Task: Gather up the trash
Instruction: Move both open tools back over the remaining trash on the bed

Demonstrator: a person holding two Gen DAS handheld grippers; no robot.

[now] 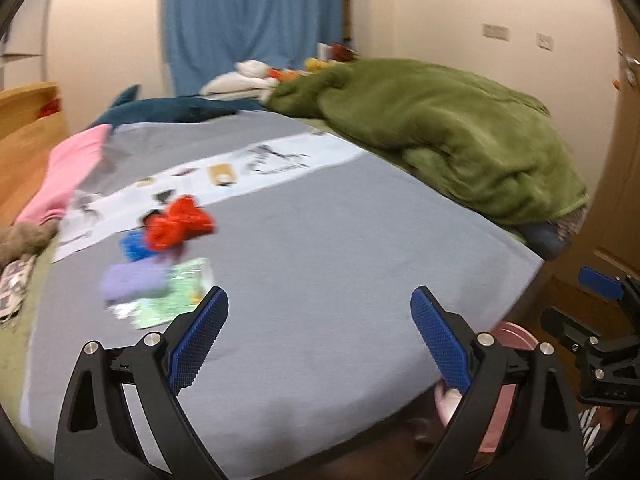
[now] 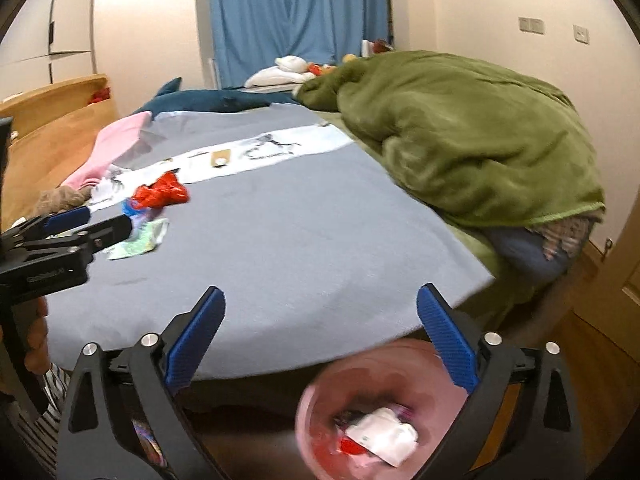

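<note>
Several pieces of trash lie in a cluster on the grey bed cover (image 1: 320, 248): a red crumpled wrapper (image 1: 178, 222), a blue piece (image 1: 134, 245), a purple piece (image 1: 128, 282) and a green-white packet (image 1: 176, 296). My left gripper (image 1: 320, 336) is open and empty, just right of the packet. The cluster also shows in the right wrist view, red wrapper (image 2: 162, 194) and packet (image 2: 140, 240). My right gripper (image 2: 320, 340) is open and empty above a pink bin (image 2: 320, 392) holding a white wrapper (image 2: 384, 436) and something red.
A green blanket (image 2: 460, 136) is heaped on the bed's right side. A pink cloth (image 2: 112, 148) and a dark blue plush shark (image 2: 208, 100) lie at the far left. A wooden bed frame (image 2: 44, 136) is to the left. The pink bin (image 1: 516, 330) stands on the floor at the bed's near corner.
</note>
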